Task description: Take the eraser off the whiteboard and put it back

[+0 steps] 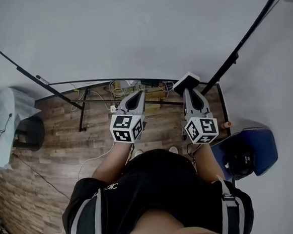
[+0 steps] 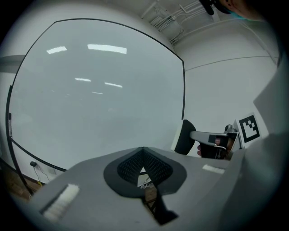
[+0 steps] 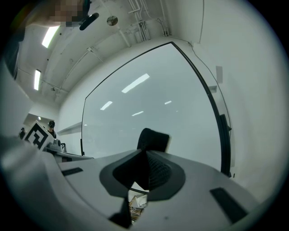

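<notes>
Right now my right gripper [image 1: 189,88] is clamped on the eraser [image 1: 188,79], with the whiteboard [image 1: 130,34] straight ahead; I can't tell if they touch. The eraser's long side runs across the jaws. My left gripper [image 1: 134,96] is pinched shut, empty, alongside but farther off. Nothing blocks the way; the board's black frame [image 1: 233,59] sits close on the right.

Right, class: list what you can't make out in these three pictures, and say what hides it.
- The eraser: lower part hidden behind the jaws of the right gripper, right gripper view.
- Whether it touches the whiteboard: no view shows the contact.
- The board's top: cut off by the head view's edge.
- The small orange thing below the board: too small to name, head view.
</notes>
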`<state>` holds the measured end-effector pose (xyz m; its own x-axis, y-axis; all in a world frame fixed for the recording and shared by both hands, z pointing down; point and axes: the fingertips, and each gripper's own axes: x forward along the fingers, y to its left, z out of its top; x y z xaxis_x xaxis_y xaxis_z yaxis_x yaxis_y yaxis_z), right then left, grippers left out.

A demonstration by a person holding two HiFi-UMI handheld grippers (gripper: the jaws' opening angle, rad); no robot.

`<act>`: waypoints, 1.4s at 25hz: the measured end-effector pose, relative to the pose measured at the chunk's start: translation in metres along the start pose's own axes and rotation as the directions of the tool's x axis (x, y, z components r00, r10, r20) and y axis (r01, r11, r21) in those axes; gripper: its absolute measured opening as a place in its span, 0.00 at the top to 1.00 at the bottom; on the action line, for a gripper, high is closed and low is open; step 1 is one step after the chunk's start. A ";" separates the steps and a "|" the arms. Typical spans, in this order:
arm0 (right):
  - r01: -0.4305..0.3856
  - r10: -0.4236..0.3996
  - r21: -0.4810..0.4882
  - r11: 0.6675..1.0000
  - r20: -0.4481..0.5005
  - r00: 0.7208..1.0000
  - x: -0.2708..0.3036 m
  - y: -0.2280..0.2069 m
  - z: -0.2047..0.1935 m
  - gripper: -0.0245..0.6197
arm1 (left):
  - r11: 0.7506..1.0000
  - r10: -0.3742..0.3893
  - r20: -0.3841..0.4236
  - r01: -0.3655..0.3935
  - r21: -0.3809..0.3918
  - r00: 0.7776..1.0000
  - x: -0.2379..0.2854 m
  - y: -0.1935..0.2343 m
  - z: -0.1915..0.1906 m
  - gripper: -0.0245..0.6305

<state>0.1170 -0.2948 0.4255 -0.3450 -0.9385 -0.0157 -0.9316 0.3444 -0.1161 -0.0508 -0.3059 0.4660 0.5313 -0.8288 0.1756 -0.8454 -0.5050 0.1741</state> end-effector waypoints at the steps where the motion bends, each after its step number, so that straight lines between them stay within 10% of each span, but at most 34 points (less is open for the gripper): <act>1: 0.002 -0.002 0.002 1.000 0.001 1.000 -0.001 -0.002 0.000 0.92 | 1.000 0.000 -0.002 0.000 0.000 1.000 0.001 0.000 -0.001 0.95; 17: -0.018 0.016 -0.075 0.997 -0.037 0.999 0.021 -0.022 -0.014 0.92 | 1.000 0.018 -0.022 -0.019 -0.013 1.000 0.007 -0.004 -0.009 0.95; 35: -0.087 0.040 -0.232 0.969 -0.202 0.979 0.082 -0.043 -0.081 0.92 | 0.976 0.198 -0.052 -0.202 -0.080 0.979 -0.038 0.021 -0.028 0.95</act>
<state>0.1197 -0.3847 0.5092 -0.3979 -0.8995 0.1804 -0.8989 0.4216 0.1195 -0.0866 -0.2783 0.4906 0.3551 -0.8988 0.2569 -0.9281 -0.3061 0.2119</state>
